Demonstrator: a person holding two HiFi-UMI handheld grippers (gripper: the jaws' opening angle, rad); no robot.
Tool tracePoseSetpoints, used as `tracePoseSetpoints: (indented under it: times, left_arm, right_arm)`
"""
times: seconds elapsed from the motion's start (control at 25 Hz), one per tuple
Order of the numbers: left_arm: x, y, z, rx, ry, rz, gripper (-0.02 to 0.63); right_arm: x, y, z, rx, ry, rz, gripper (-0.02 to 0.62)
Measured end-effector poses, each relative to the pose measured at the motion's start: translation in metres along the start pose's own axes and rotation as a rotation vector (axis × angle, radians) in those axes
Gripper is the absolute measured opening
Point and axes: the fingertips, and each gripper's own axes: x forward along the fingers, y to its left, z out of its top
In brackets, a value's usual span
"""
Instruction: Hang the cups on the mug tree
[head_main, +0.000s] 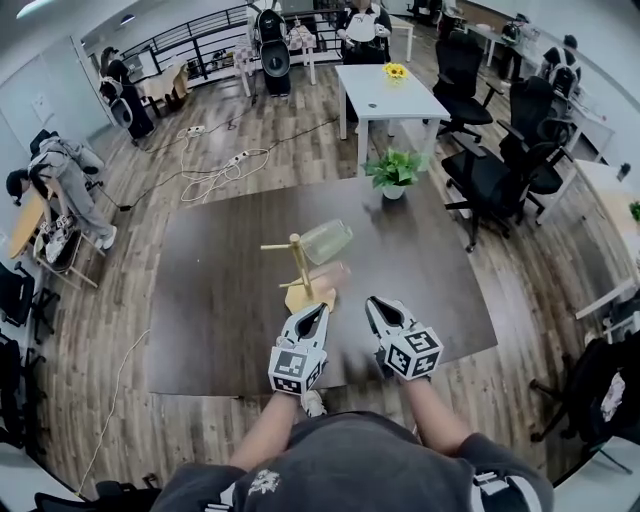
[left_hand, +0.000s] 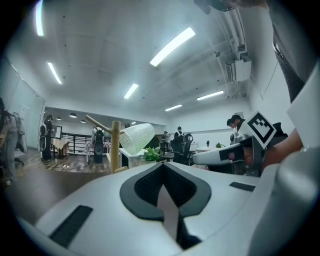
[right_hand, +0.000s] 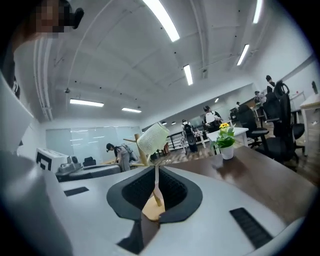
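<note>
A wooden mug tree (head_main: 298, 262) stands upright near the middle of a dark counter (head_main: 220, 300). One pale, see-through cup (head_main: 327, 240) hangs on an upper peg on the tree's right side, tilted with its mouth pointing up and away from the post. The peg on the opposite side is bare.

The left hand-held gripper (head_main: 316, 312) is just in front of the tree's base, pointing roughly level toward it. Its jaws are closed together with nothing between them. The right hand-held gripper (head_main: 377, 306) is beside it, a little to the right of the base and apart from the tree. Its jaws are also pressed together and empty; its own view looks past them at the hanging cup.

A small potted plant (head_main: 394, 170) sits at the far edge of the counter, well apart from the tree.
</note>
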Motion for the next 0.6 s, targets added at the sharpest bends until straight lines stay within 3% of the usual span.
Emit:
tracePoseSetpoints:
  times: [0.24,0.6]
  left_arm:
    - [0.000,-0.018,0.001,-0.022,-0.014,-0.024,0.000]
    - [0.001,-0.046,0.000,-0.070,-0.010,-0.107,0.000]
  right_arm:
    - [-0.030,0.002,-0.011,-0.265,0.046,-0.062,0.044]
    - [-0.055,-0.012,-0.027,-0.147,0.071,-0.107,0.044]
